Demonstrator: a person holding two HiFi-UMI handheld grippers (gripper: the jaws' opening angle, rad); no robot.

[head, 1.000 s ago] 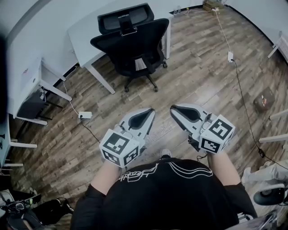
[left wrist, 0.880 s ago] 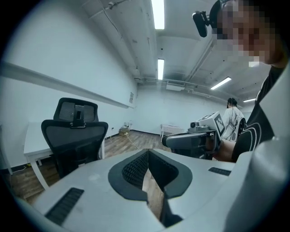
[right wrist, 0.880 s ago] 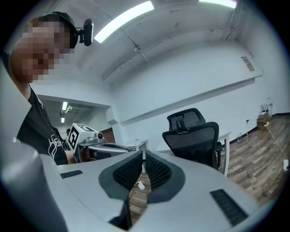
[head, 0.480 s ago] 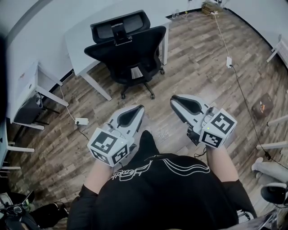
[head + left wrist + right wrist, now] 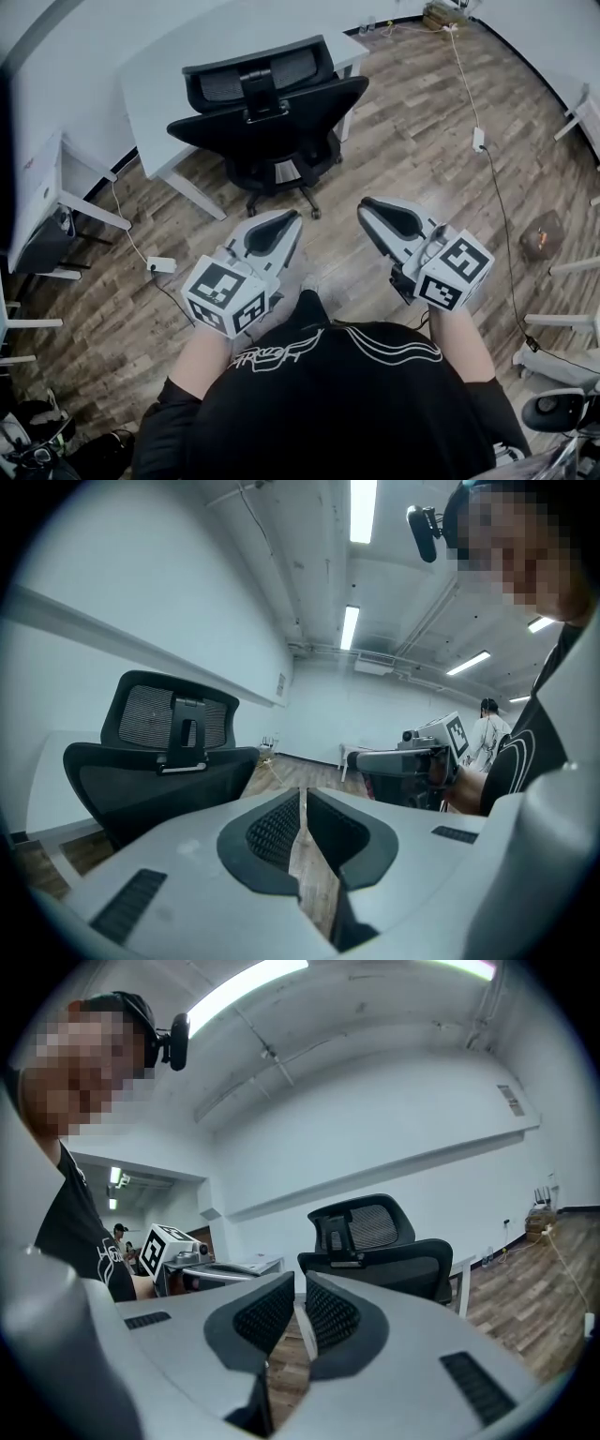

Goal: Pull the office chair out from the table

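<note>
Sitting right where it was, the office chair is still tucked in at the white table. Its back is turned to the person and its wheeled base stands on the wood floor right at the table's edge. Nothing is touching it.

What's changed from a second ago is mostly the view. The chair shows bigger and lower in the head view, so the person has walked closer and both tools have come along. The left gripper and the right gripper are held out side by side in front of the person's chest. Both aim toward the chair and both are short of it. The left one's tips now sit near the chair's base in the head view, where earlier there was a wide strip of bare floor.

Jaws on both are pressed together with nothing in them, same as before. Each gripper view shows the chair's back and headrest beyond the closed pads.

Off to the left, the white power strip on the floor now shows level with the left gripper instead of ahead of it. The small white desk beside the table has dropped lower in the frame too.
</note>
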